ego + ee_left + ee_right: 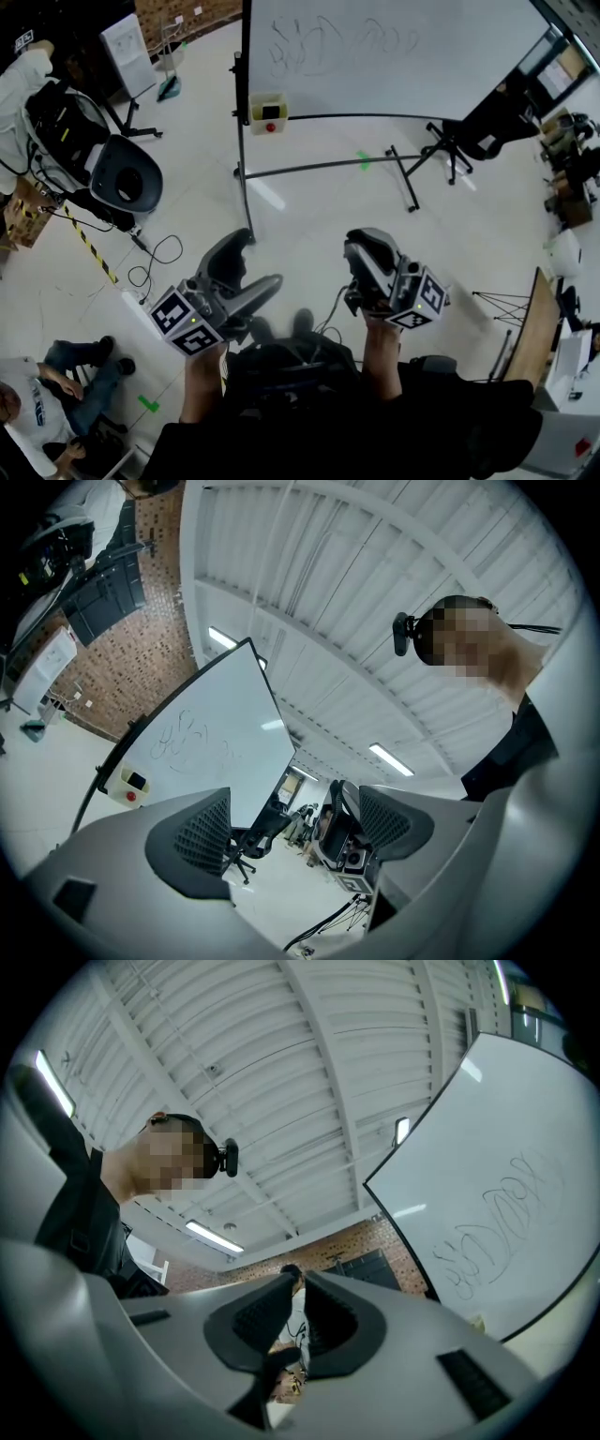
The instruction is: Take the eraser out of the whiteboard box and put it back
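Task not started. Eraser [271,112] appears to sit in box [257,105] on whiteboard [403,56], well apart from both grippers. Left gripper [292,819] jaws apart, empty; right gripper [298,1283] jaws together, empty. Every step remains.

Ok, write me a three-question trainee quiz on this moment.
1. True or false: the left gripper has its jaws apart with nothing between them.
2. Where is the eraser? A: in the whiteboard box; B: on the floor; C: on the chair.
3. Fill in: the right gripper is empty, its jaws ___.
Key: 1 true; 2 A; 3 shut.
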`<state>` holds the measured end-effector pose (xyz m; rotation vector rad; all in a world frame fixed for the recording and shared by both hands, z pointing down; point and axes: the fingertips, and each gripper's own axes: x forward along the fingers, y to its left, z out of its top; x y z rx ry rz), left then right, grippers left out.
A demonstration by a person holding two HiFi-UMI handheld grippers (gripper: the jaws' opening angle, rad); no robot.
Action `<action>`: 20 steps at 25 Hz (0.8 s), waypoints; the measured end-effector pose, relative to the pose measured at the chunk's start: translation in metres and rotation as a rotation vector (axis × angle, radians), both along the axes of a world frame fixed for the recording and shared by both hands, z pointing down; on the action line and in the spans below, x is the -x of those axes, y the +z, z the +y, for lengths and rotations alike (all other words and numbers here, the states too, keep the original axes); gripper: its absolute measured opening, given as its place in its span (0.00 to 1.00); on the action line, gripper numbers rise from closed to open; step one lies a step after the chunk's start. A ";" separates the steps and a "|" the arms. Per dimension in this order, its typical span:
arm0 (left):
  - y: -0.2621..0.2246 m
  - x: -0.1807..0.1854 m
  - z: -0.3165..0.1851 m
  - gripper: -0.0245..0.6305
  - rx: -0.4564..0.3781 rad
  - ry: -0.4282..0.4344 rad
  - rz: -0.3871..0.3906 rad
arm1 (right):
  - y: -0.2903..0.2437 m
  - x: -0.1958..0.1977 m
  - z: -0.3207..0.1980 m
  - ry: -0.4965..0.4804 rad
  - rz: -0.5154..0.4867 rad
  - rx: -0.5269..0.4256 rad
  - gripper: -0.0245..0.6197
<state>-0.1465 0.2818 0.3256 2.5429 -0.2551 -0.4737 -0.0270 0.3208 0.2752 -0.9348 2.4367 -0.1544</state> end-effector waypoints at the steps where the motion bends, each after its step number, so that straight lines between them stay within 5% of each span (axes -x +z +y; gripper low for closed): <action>1: -0.001 -0.002 0.001 0.69 -0.003 -0.005 -0.004 | -0.001 -0.002 0.001 -0.008 -0.004 -0.008 0.13; 20: -0.011 -0.055 0.027 0.69 -0.014 -0.053 -0.060 | -0.005 -0.054 0.019 -0.082 -0.072 -0.039 0.10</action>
